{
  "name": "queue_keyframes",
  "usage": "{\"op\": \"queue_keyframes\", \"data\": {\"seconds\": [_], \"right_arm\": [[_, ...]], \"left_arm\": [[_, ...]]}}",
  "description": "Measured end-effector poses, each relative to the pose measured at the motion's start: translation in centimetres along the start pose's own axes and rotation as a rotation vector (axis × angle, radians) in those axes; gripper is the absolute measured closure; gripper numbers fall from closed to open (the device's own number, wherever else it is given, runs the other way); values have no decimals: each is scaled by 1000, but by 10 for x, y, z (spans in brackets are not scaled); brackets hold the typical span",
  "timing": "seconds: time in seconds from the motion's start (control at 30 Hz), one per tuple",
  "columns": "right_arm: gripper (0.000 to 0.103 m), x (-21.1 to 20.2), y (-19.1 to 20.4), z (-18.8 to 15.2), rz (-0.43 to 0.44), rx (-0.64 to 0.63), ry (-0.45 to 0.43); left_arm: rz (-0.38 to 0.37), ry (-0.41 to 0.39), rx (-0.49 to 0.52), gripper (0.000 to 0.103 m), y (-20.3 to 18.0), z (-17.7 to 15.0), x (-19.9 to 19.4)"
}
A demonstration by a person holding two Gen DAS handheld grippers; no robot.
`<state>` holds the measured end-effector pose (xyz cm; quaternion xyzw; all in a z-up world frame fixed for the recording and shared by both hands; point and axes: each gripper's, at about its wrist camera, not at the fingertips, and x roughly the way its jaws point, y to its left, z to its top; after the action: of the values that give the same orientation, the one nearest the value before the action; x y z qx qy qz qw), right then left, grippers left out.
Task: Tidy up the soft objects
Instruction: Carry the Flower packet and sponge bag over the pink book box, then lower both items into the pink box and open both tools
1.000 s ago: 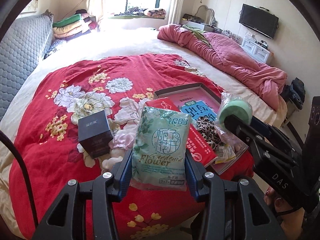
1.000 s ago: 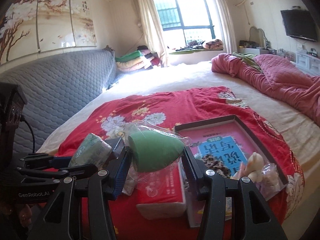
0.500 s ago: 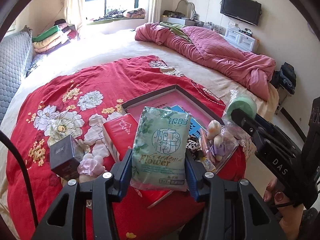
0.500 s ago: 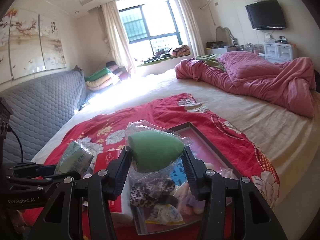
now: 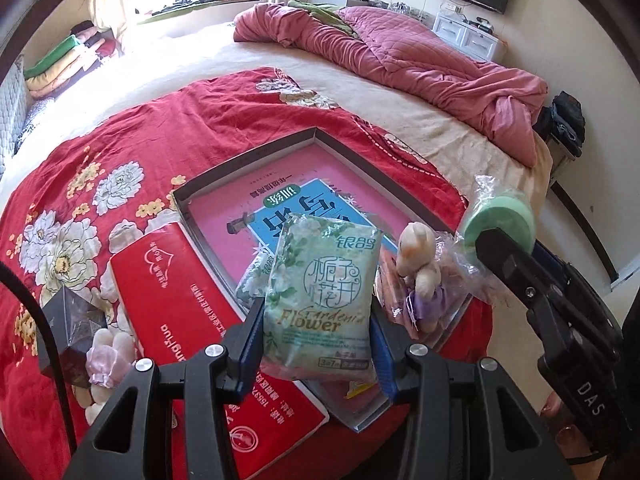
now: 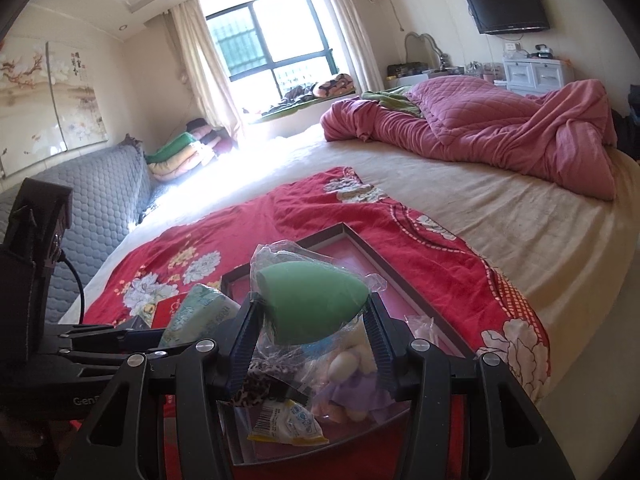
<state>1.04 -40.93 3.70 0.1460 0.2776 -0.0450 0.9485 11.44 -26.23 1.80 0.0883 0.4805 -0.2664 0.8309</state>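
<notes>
Red floral bedspread (image 5: 120, 148) supports tray (image 5: 248, 158); left gripper (image 5: 316, 344) clamps tissue pack (image 5: 324, 300), right gripper (image 6: 310, 344) clamps bagged green sponge (image 6: 308, 302).

Plush toy (image 5: 418, 268) in tray (image 5: 256, 156) — red pack (image 5: 188, 316) left.

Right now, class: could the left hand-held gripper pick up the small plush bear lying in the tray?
Probably not yet. The left hand-held gripper is shut on the tissue pack, so its jaws are full. The plush bear lies just right of it in the tray, uncovered; releasing the pack first would free the way.
</notes>
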Motion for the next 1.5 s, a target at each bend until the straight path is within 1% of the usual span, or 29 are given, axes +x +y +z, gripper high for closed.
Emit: {"op": "queue_keyframes", "data": {"seconds": [0.2,0.53,0.77,0.97,1.27,1.5], "right_arm": [[50,9,-12,-3,-8,24,30],[50,32,-13,-9,6,19,102],[50,51,-10,-16,25,6,167],[50,61,-14,-18,34,28,194],[49,81,-23,-20,-3,49,227],[49,99,-27,-21,-35,9,233]], "left_arm": [[5,47,6,56,-1,3,25],[24,86,22,56,1,2,46],[35,85,37,56,0,5,51],[40,79,38,55,1,6,51],[54,73,64,55,0,5,52],[70,80,97,55,-5,3,53]]}}
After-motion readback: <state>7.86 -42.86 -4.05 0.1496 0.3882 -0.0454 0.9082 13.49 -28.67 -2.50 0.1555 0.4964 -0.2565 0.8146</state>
